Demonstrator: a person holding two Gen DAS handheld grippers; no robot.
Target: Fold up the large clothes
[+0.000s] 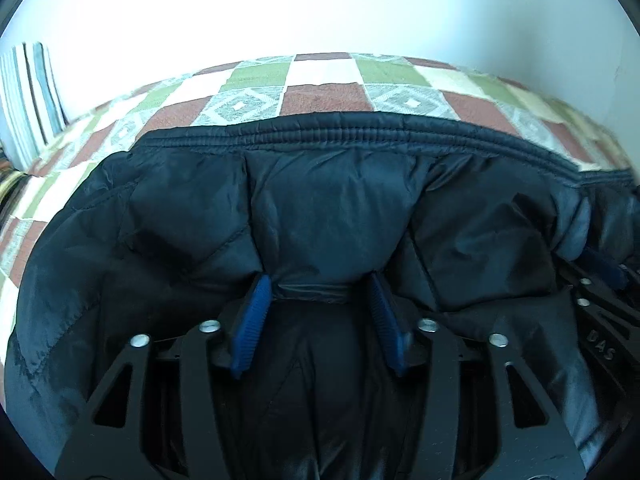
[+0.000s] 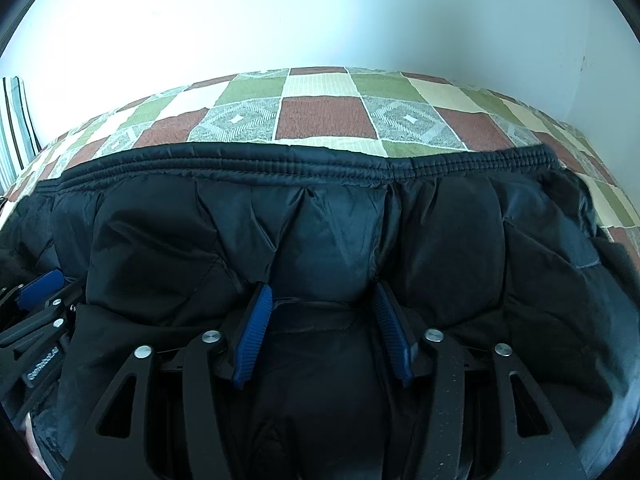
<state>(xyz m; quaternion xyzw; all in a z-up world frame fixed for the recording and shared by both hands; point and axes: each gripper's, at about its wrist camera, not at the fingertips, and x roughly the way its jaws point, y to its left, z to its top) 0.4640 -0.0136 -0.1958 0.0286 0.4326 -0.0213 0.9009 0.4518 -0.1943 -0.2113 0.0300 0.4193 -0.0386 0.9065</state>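
1 jacket [image 1: 328, 208], 2 grippers – 1 quilt [image 2: 326, 118].

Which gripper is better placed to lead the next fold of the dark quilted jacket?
Neither clearly: the left gripper and right gripper both pinch the dark quilted jacket side by side, level, short of its ribbed hem. Move both together.

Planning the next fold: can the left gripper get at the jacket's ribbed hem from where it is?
Probably not yet: the left gripper is clamped on a fold of the jacket. The ribbed hem lies uncovered on the quilt beyond, so the path looks free once it lets go.
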